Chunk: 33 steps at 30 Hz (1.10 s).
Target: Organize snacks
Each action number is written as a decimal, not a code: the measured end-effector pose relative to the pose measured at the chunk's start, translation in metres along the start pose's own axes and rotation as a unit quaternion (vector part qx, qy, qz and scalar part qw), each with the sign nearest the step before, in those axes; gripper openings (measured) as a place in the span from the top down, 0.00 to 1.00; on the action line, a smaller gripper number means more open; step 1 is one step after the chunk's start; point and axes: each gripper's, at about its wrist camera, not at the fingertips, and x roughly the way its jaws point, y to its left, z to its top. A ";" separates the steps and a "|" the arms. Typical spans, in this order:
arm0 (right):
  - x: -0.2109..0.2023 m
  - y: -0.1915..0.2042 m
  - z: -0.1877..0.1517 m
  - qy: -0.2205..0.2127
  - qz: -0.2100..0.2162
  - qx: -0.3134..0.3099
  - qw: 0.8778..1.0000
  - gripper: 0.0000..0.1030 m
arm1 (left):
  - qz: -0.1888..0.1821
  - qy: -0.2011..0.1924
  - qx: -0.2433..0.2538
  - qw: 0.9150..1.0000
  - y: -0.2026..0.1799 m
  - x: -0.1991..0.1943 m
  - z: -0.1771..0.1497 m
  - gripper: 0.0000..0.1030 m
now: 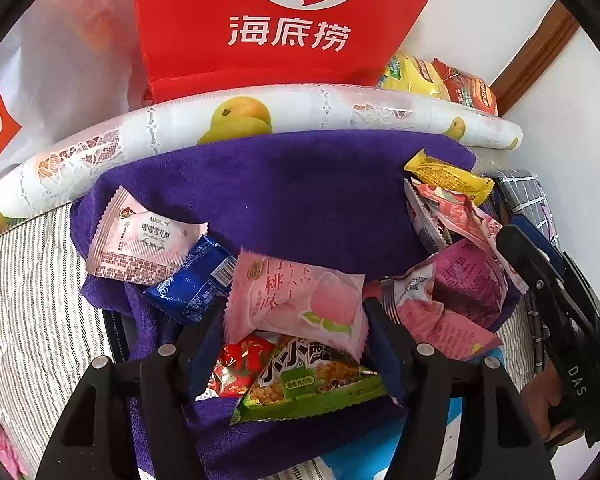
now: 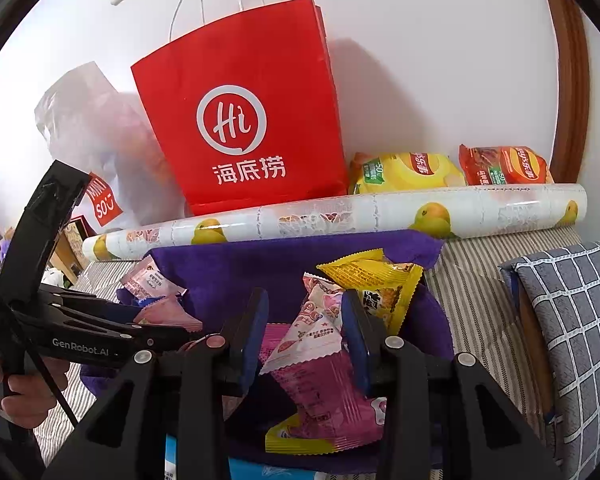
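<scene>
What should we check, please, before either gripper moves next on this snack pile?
1. Left gripper brackets the peach packet: ok.
2. Left gripper actually clamped on it: cannot tell.
3. Right gripper straddles a pink packet: ok, though firm contact: cannot tell.
4. Green packet free beneath the peach packet: not ok, it is overlapped.
5. Yellow packet apart from the right gripper's fingers: not ok, it looks very close.
6. Red paper bag upright behind the roll: ok.

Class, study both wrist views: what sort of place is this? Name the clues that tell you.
Probably a bedroom at home: striped bedding with a checked pillow against a white wall, a red shopping bag behind, and snacks piled on a purple towel.
</scene>
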 end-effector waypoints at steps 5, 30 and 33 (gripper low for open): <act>0.000 -0.001 0.000 -0.001 0.003 0.005 1.000 0.62 | -0.007 -0.016 0.003 1.000 -0.001 -0.010 0.000 0.28; -0.049 0.011 0.003 -0.021 -0.009 0.000 1.000 0.36 | -0.007 -0.106 0.022 0.994 -0.021 -0.081 -0.010 0.19; -0.062 0.015 0.000 -0.013 -0.016 0.000 1.000 0.36 | -0.007 -0.117 0.032 0.993 -0.029 -0.091 -0.015 0.18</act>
